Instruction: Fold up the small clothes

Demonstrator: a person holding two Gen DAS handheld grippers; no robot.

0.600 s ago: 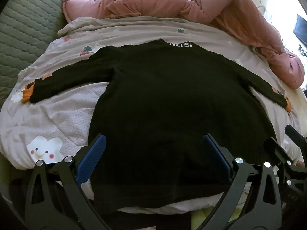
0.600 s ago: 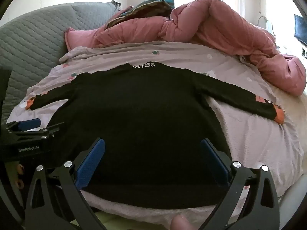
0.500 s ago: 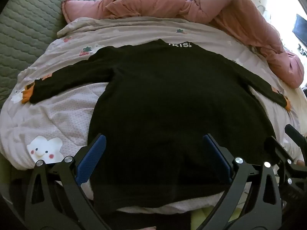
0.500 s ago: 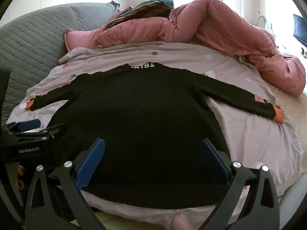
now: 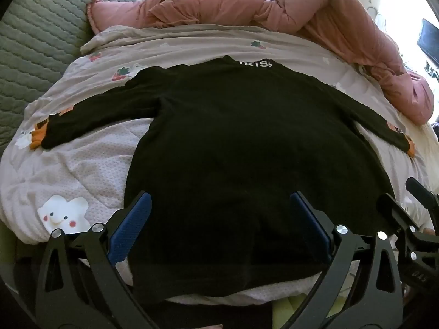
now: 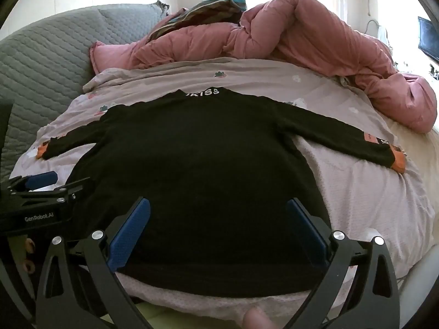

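1. Since the black top (image 5: 247, 148) lies flat on the bed's quilt (image 5: 82, 170), sleeves spread and collar at the far end, no fold looks started.
2. Both the left gripper (image 5: 219, 219) and right gripper (image 6: 218, 220) hang over its hem with jaws spread wide, grasping nothing.
3. Sleeves and body are still to fold.
4. Gripper frames cover parts of the hem in both views.

collar lettering (image 5: 255, 64): first letter unclear in both views
black sweater (image 5: 247, 150) hem: left view hides it behind the finger frames
striped fabric (image 6: 214, 11): mostly buried behind the pink duvet (image 6: 301, 33)
wall screen (image 6: 428, 38): cut by the edge
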